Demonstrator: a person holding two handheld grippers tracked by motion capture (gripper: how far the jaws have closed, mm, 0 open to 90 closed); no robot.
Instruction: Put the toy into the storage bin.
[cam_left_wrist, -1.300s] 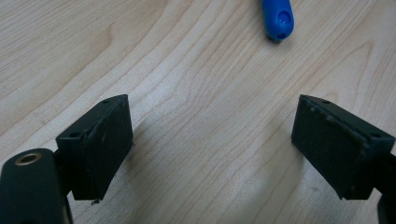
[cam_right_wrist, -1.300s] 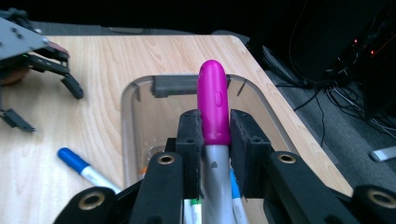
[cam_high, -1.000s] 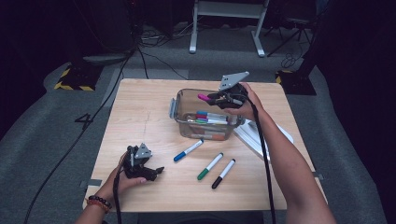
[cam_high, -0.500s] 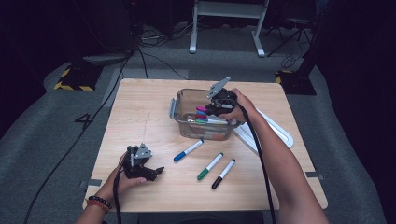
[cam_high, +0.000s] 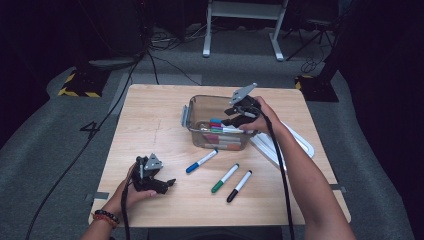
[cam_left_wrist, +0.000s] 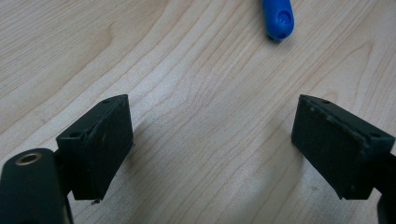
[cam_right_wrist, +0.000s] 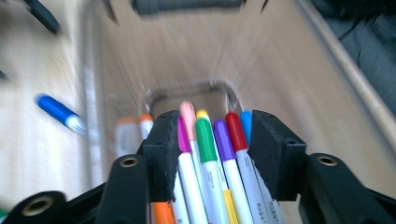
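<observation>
wooden table (cam_high: 150, 125), right gripper (cam_high: 239, 116) fingers spread over binned markers (cam_high: 222, 130), left gripper (cam_left_wrist: 210, 154) fingers apart

Your table (cam_high: 150, 125) is pale wood with a fine wavy grain. On it lie three white-barrelled markers: one with a blue cap (cam_high: 201, 161), one with a green cap (cam_high: 224, 178), one with a black cap (cam_high: 239, 179). The clear container (cam_high: 186, 117) has a brownish tint and grey clips. Inside it, your markers' caps run magenta (cam_right_wrist: 182, 135), pink (cam_right_wrist: 188, 114), yellow (cam_right_wrist: 202, 114), green (cam_right_wrist: 204, 135), purple (cam_right_wrist: 223, 140), red (cam_right_wrist: 236, 131), blue (cam_right_wrist: 246, 122) and orange (cam_right_wrist: 146, 118). Your grippers' jaws are black. The floor (cam_high: 60, 150) is grey, with a yellow-and-black striped block (cam_high: 75, 82). The lid (cam_high: 295, 142) is white.
</observation>
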